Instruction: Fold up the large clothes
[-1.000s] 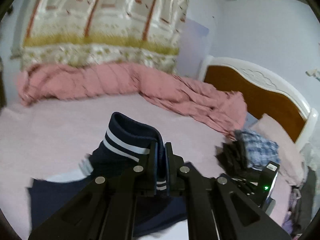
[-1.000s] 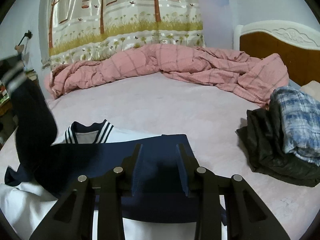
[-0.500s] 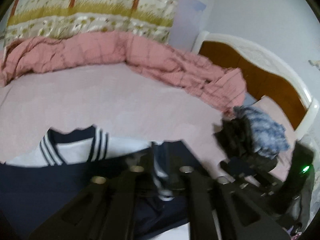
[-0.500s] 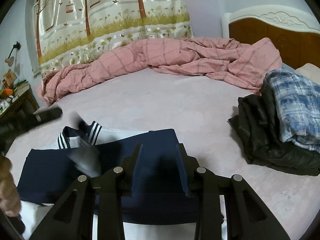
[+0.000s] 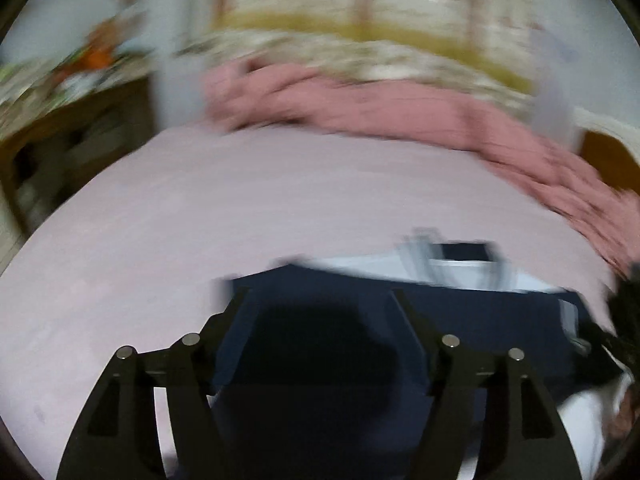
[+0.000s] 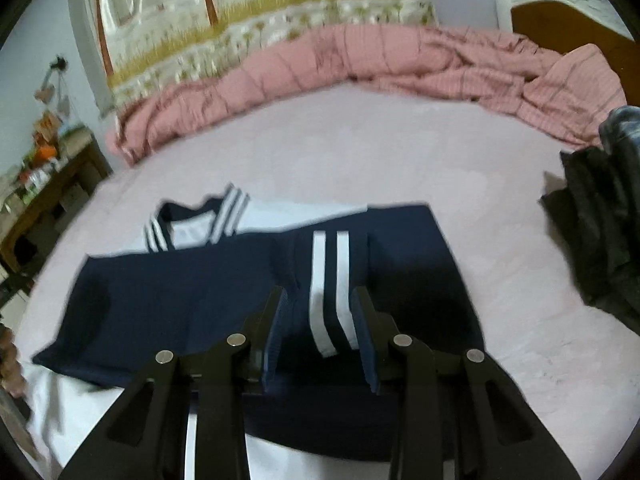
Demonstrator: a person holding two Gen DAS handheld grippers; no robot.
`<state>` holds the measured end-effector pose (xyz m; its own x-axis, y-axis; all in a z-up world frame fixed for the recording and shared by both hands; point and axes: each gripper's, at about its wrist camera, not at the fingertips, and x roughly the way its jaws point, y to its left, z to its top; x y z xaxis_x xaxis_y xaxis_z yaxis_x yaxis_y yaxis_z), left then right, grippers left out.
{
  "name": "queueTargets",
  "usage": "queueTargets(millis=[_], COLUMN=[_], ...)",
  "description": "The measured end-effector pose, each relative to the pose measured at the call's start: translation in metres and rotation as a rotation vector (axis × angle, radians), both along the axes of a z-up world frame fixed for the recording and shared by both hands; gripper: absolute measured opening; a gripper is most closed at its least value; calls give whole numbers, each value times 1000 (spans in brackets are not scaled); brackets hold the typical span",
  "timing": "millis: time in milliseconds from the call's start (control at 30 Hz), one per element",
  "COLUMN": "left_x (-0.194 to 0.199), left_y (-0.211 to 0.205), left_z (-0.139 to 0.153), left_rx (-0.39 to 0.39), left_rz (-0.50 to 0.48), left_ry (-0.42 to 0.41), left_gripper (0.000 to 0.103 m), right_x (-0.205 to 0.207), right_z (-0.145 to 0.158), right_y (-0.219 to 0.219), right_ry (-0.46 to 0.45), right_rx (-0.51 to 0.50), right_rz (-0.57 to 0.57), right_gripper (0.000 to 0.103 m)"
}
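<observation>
A white garment with navy sleeves [image 6: 160,296] and a striped collar [image 6: 200,220] lies flat on the pink bed sheet [image 6: 360,152]. Both sleeves are folded across its body. The striped cuff [image 6: 328,280] lies on the navy cloth, right between the fingers of my right gripper [image 6: 318,296], which stands partly open above it. The left wrist view is blurred. My left gripper [image 5: 318,296] hovers over the garment's navy sleeve [image 5: 480,312] with its jaws opening wide and nothing gripped between them.
A crumpled pink quilt [image 6: 360,60] runs along the far side of the bed under a patterned curtain [image 6: 260,0]. A pile of dark clothes [image 6: 600,220] sits at the right, near the wooden headboard [image 6: 560,16]. A cluttered side table [image 6: 48,184] stands at the left.
My left gripper let go of the striped cuff, opened and swung down and to the left. The cuff now lies on the folded garment. My right gripper dipped closer to it.
</observation>
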<state>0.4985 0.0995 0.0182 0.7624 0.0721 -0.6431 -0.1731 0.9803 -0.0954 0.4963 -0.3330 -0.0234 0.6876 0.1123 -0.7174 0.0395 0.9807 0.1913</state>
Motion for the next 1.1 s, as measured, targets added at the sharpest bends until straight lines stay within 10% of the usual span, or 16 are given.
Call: queueTargets(millis=[100,233,400,467,567,767,1100], left_x=[-1,2,28,36,38,33,51], left_y=[76,126,95,75,56,46,22], left_z=[-17,-33,-50,-58,-60,-49,-77], left_rx=[-126,-247,-172,-109,-71,-146,-86], left_rz=[163,216,79,54,40,-9,-98], left_ry=[33,42,111,147,159,108,254], left_gripper=[66,65,64,64,64,64,65], right_x=[9,13,17,16,10,-23,4], right_z=[-16,-27,-35,-35,-28,23,-18], right_y=[2,-5,-1,3,0,-13,-11], right_ry=[62,100,131,129,100,-39,139], right_rx=[-14,47,34,-14,-41,-181,-217], right_rz=[-20,-26,-9,-28,-58,-155,-108], right_gripper=[60,60,57,25,11,10,24])
